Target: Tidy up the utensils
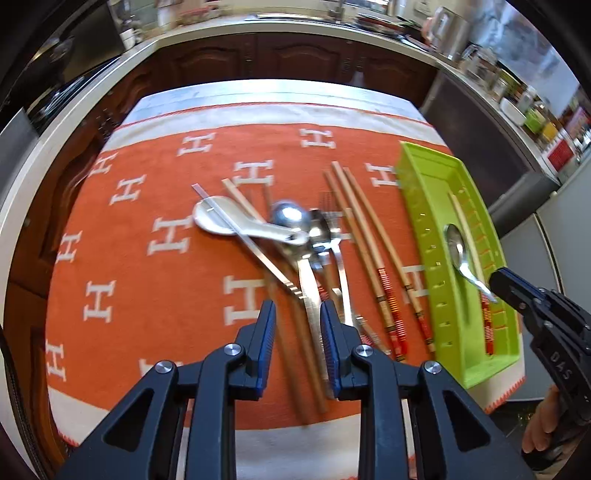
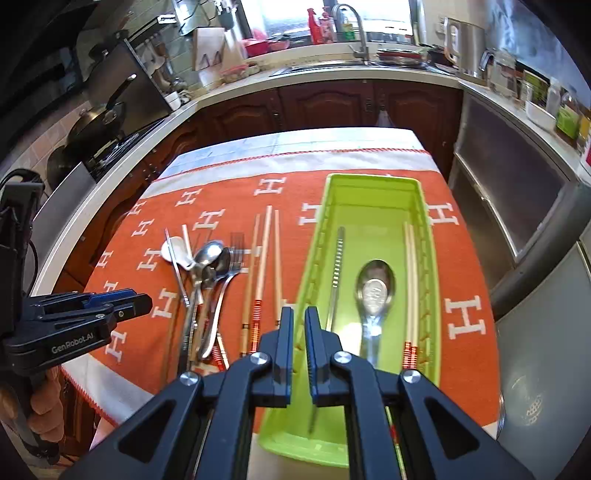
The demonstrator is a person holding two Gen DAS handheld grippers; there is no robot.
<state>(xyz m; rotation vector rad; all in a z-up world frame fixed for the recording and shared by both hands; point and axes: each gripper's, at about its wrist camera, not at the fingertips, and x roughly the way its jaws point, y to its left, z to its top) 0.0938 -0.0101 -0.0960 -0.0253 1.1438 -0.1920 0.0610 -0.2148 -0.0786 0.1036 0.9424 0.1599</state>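
A green tray [image 2: 332,192] lies on the right of the orange cloth and also shows in the left wrist view [image 1: 417,192]. In it lie a steel spoon [image 2: 375,286], a steel chopstick [image 2: 338,266] and a pair of wooden chopsticks [image 2: 410,280]. Left of the tray lies a pile of steel spoons [image 1: 291,218], a fork [image 1: 334,236], a white ceramic spoon [image 1: 218,219] and wooden chopsticks [image 1: 369,236]. My left gripper [image 1: 297,314] is open, just above the pile's handles. My right gripper [image 2: 299,317] is open by a narrow gap and empty, over the tray's left wall.
The orange cloth with white H marks [image 1: 147,206] covers the table. Dark kitchen cabinets [image 2: 325,107] and a counter with a sink and faucet [image 2: 354,33] run behind. A steel appliance [image 2: 517,206] stands right of the table.
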